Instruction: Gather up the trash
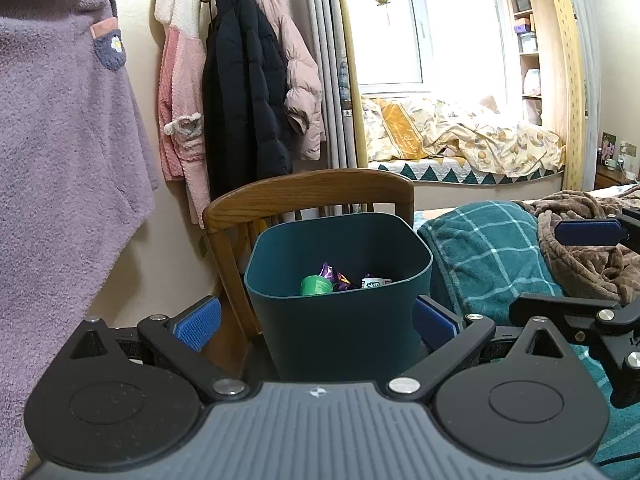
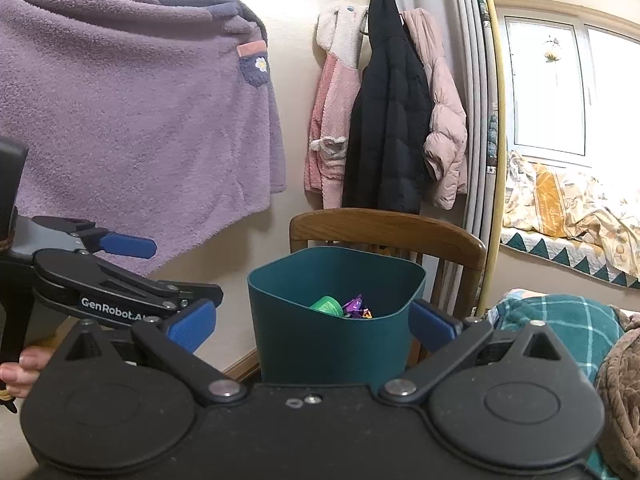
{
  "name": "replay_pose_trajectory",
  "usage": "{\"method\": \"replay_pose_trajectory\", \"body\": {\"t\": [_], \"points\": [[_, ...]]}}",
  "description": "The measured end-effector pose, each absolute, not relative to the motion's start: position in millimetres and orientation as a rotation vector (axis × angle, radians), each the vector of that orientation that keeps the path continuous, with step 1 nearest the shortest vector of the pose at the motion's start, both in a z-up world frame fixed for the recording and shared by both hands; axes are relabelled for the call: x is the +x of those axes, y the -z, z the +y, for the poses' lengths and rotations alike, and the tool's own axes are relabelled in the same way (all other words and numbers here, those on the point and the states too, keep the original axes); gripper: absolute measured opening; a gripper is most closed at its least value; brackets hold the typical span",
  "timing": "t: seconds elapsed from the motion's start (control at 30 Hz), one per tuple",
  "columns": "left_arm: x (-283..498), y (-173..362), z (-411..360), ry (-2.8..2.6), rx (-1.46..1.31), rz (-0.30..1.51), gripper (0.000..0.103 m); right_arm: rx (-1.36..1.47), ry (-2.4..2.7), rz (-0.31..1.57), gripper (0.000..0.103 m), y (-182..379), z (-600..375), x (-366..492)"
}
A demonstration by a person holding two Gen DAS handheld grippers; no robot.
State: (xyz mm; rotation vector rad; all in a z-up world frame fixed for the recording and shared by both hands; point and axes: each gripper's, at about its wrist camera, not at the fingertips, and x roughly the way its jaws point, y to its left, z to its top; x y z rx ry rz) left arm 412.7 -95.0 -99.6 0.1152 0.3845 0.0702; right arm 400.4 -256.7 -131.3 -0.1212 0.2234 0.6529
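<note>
1. Bedroom clutter fills the background: a purple fleece robe (image 2: 132, 100) hangs on the left wall, a pink robe and two coats (image 1: 248, 92) hang farther along, and a window seat with yellow bedding (image 1: 472, 136) sits at the far right.
2. A dark teal bin (image 1: 340, 312) stands just in front of a wooden chair (image 1: 312, 196), with a teal checked blanket (image 1: 484, 256) on the bed to its right.
3. Inside the bin lie a green cup (image 1: 316, 285), a purple foil wrapper (image 1: 334, 276) and a white printed packet (image 1: 376, 282); the collected trash is already in there, low against the near wall.
4. The left gripper (image 1: 316, 324) has its blue pads spread wide either side of the bin, holding nothing.
5. The right gripper (image 2: 312, 326) is likewise spread wide and empty, pointing at the bin from slightly farther right; in its view the left gripper shows at the near left with a hand (image 2: 20, 372) on its handle.
6. No loose trash shows outside the bin in either view, so the collecting looks close to finished, as far as I can judge.
7. If the bin is to be moved, it looks like thin, light plastic with smooth walls that may flex; I would pinch the rim at a corner, where it is stiffest.
8. The wrapper would be feather-light and crinkly; the cup stiffer but easily crushed.
</note>
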Motion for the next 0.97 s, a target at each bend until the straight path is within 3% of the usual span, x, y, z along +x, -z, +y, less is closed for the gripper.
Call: {"method": "replay_pose_trajectory", "body": {"t": [0.97], "points": [[412.4, 104.5, -96.2, -0.068, 0.138, 0.364, 0.102, -0.115, -0.661, 0.235, 0.103, 133.8, -256.2, 402.3]]}}
